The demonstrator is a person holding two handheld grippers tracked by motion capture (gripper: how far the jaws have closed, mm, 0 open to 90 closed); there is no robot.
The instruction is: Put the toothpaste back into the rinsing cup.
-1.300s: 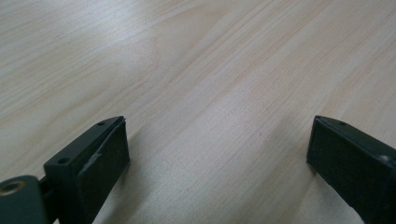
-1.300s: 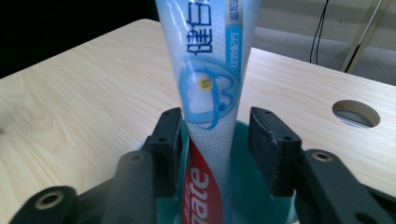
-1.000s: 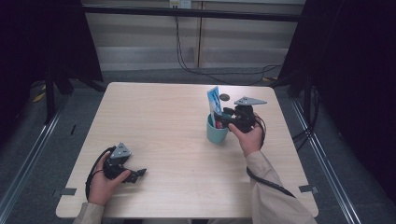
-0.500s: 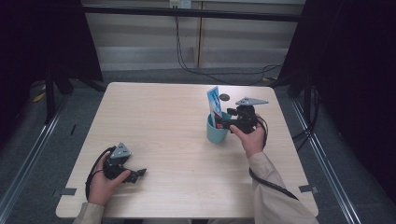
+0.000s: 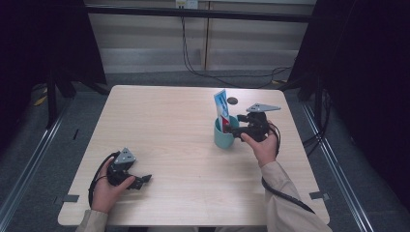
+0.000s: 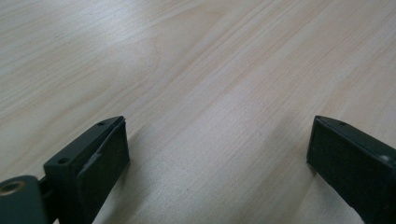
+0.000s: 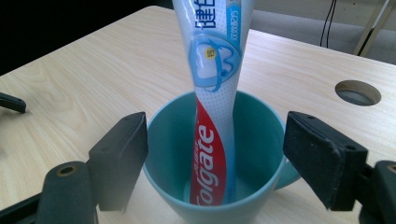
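Two grippers work over a pale wooden desk [image 5: 183, 125] in the high view. The left gripper [image 5: 140, 181] rests low near the desk's near left corner, held in the person's left hand [image 5: 107, 191], its fingers apart with nothing between them. The right gripper [image 5: 231, 129] is held level by the right hand [image 5: 263, 145] toward the right edge, its fingers reaching to a teal mug [image 5: 223, 137] that stands about midway along that side. A toothpaste tube [image 5: 221, 107] stands in the mug, leaning against the rim with its flat end up, and a small round hole [image 5: 232, 100] sits in the desk just behind it. In the left gripper view, the black fingers [image 6: 100, 158] stand wide apart above bare wood grain. In the right gripper view, the right gripper [image 7: 219, 158] has its fingers [image 7: 123, 154] spread on either side of the teal mug [image 7: 257, 140], clear of the wall on both sides as far as can be seen; its jaws have just been opening. The Colgate toothpaste tube [image 7: 212, 121] rises from the bottom of the mug between them, touched by neither finger, and the round hole [image 7: 357, 92] lies beyond on the right.
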